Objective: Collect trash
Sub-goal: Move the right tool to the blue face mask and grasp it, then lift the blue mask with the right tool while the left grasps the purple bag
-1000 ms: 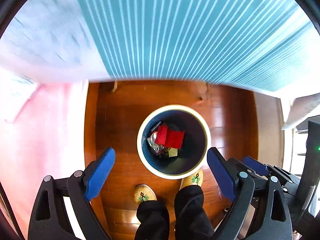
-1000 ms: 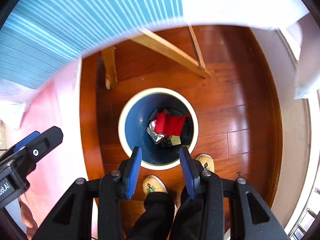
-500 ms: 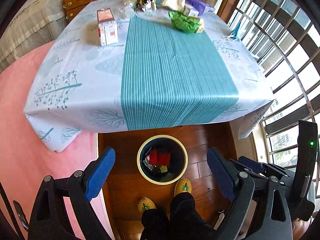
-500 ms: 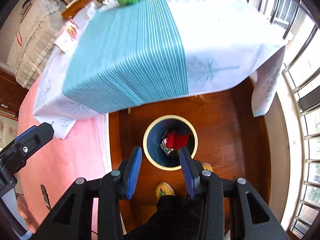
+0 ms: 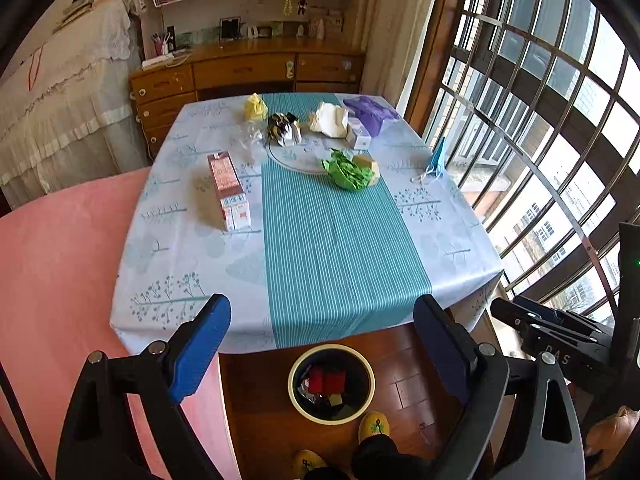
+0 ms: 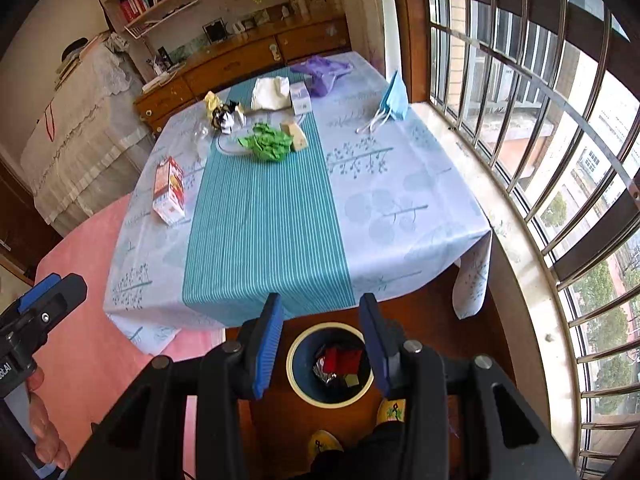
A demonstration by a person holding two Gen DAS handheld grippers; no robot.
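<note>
We are holding our wide-open left gripper (image 5: 320, 344) and narrower, empty right gripper (image 6: 320, 340) over the bin (image 5: 331, 384); the carton (image 5: 228, 190) is lying beyond it, leftward on the counter (image 5: 340, 240).

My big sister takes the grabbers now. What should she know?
Left gripper: open, holding nothing. Right gripper: open, narrower gap, holding nothing.
Both hover above the trash bin on the floor by the table's near edge.
Done: red wrapper and foil scraps are in the bin.
Left on the table: milk carton, green paper, tan box, yellow wad, black-white wrapper, white bag, purple bag, blue mask.
</note>
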